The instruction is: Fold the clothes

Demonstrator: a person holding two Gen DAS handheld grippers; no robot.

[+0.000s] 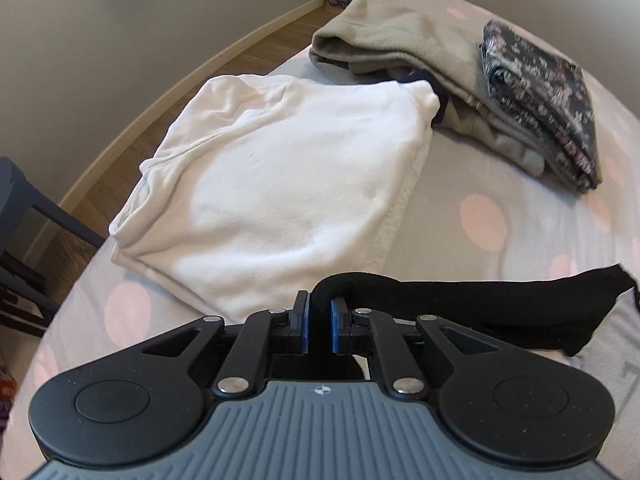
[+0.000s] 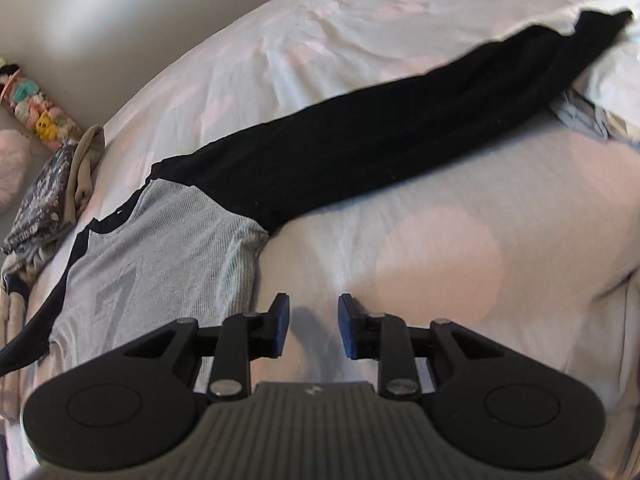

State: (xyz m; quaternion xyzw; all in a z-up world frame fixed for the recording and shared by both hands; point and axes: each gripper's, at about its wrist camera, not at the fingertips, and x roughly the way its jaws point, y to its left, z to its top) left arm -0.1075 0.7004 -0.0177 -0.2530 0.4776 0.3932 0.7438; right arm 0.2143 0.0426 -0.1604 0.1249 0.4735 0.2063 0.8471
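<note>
Left tongs pinch black sleeve beside folded white garment.

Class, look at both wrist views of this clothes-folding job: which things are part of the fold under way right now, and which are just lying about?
In the job:
- left gripper, shut on the black sleeve
- grey shirt
- right gripper, open and empty

Lying about:
- white top
- beige garment
- floral garment
- spotted bedsheet
</note>
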